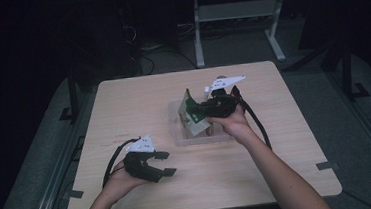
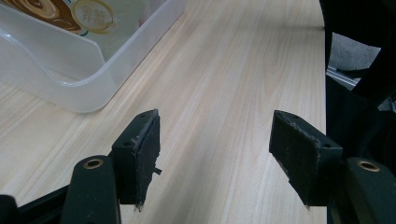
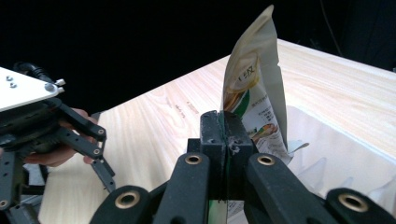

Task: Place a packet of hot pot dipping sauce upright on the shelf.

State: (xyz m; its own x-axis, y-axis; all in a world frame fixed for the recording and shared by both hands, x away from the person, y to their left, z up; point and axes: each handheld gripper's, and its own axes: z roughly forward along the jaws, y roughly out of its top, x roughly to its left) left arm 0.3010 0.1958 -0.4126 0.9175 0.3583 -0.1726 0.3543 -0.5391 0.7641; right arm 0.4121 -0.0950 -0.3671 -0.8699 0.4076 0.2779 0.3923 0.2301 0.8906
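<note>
1. The right gripper (image 3: 223,128) has its jaws clamped on the edge of a snack pouch (image 3: 254,88), holding it upright over a clear plastic bin (image 1: 178,135) in the middle of the wooden table (image 1: 123,104).
2. The left gripper (image 1: 165,163) rests near the table's front left, well apart from the bin, its jaws spread with nothing between them.

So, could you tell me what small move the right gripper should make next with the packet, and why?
Probably lower the packet a little further into the clear tub before letting go. The right gripper is shut on the packet's edge, and the packet stands upright over the tub, most of it above the rim. The left gripper rests open on the table, clear of the tub.
</note>
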